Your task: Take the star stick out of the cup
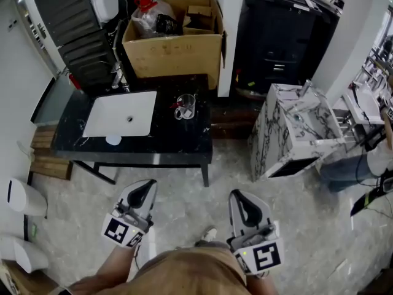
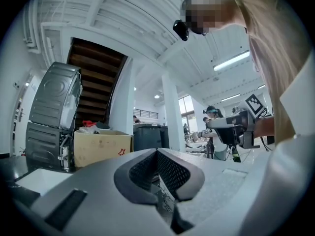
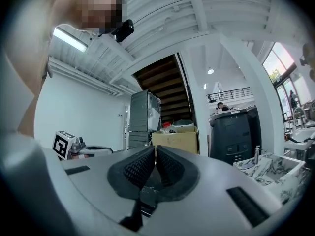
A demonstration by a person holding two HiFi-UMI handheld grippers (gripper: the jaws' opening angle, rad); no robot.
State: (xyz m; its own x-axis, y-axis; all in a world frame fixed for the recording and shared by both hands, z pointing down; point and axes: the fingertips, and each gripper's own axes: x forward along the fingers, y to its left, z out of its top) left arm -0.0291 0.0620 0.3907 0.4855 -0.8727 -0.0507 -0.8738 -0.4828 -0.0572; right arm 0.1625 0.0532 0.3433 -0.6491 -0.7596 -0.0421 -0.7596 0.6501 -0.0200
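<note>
- Head view, far left: a white basin (image 1: pixel 120 114) is set in the black worktop (image 1: pixel 184 141), which stands well ahead of the person.
- Just right of the basin, the clear cup (image 1: pixel 186 107) stands upright near the worktop's back edge, in front of a cardboard box (image 1: pixel 175 51). A red bit at its rim looks like the star stick (image 1: pixel 177 105), though it is too small to make out its shape.
- Lower in that view, the left gripper (image 1: pixel 147 188) hangs over the floor, well short of the worktop. The left gripper view shows its fingers (image 2: pixel 172 173) pressed together with nothing between them.
- Right of it, the right gripper (image 1: pixel 239 195) sits about level with the left. The right gripper view shows its fingers (image 3: pixel 170 166) closed and empty too.
- By my reading, the step in hand is the approach, and the cup is not yet reached.
- Next, one gripper would need to get to the cup, spread its fingers and close on the stick's top. The other might steady the glass so it does not tip.
</note>
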